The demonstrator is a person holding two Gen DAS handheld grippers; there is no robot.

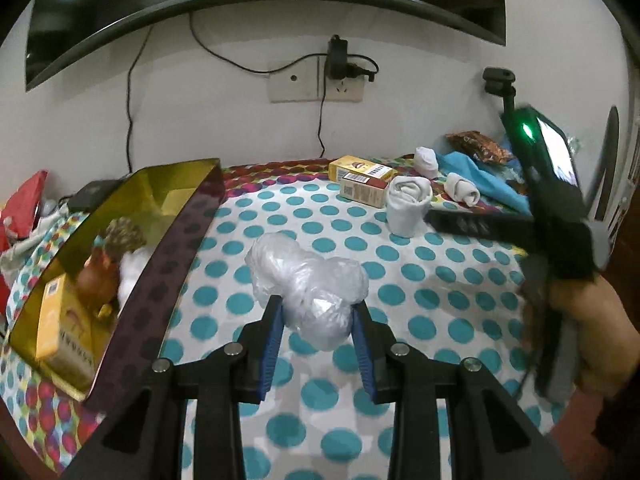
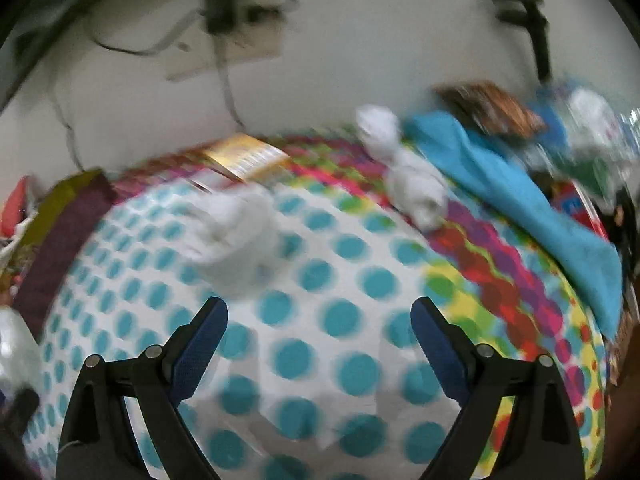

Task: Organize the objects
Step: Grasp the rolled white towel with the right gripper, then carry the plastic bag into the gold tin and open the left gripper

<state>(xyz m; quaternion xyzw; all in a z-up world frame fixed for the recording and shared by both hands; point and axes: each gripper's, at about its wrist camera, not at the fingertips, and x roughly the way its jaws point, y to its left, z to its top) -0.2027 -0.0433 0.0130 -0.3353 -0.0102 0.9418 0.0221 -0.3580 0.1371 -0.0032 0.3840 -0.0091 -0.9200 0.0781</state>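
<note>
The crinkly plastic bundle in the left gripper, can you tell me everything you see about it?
The plastic bundle is a lumpy wad of clear, crinkled film, whitish and shiny, with something pale wrapped inside. The left gripper pinches its near end between blue pads. The rest pokes forward over the dotted tablecloth, beside the open box. Whether it rests on the cloth is unclear.

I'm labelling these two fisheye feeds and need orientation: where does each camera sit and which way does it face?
Left wrist: on the left gripper, facing the wall across the dotted cloth; fingers pinch a plastic bag bundle; right hand shows.
Right wrist: on the open right gripper, facing the same wall, blurred.
Shared: rolled white sock, wall socket.
</note>
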